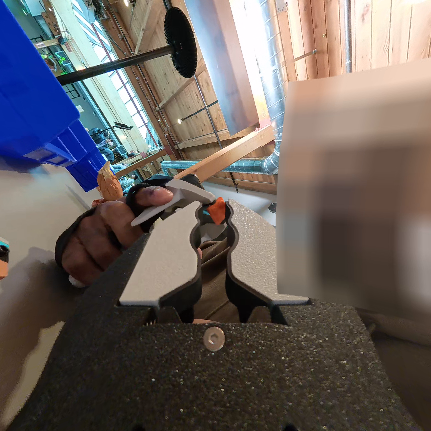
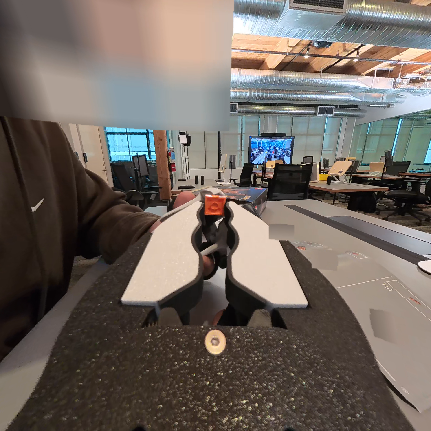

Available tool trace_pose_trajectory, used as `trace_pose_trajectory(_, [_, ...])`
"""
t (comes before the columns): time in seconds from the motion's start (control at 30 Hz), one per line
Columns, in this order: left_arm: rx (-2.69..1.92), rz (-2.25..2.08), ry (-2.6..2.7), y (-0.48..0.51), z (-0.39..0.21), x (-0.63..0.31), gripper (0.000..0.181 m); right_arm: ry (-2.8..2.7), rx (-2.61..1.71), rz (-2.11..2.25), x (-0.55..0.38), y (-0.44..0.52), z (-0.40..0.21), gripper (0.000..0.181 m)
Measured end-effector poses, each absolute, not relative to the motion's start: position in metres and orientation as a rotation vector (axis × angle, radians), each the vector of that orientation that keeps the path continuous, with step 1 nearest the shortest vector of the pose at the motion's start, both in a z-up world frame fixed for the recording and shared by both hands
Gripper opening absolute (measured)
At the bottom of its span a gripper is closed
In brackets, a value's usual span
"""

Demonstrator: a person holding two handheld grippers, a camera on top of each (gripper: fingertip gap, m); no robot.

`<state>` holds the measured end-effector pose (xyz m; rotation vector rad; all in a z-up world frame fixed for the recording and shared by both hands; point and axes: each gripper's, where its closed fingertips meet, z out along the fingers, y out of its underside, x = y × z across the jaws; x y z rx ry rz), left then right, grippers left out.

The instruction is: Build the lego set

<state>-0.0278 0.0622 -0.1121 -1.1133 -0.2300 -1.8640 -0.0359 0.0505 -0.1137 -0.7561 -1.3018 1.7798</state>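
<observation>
Both claws, right claw [image 2: 214, 208] and left claw [image 1: 215, 213], pinch one small orange plate [image 2: 215, 205]: light, rigid, slick, best gripped by its side edges.

bright daylight | ceiling glare | fisheye edges bent | left side blurred
</observation>
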Motion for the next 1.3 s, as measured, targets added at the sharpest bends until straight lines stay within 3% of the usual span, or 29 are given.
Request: trace_pose_trajectory(1.3, [-1.085,-1.859,-0.341,0.069,-0.126,-0.036,0.014,-1.357,-0.793,1.671,-0.037,0.062,-0.125,0.021])
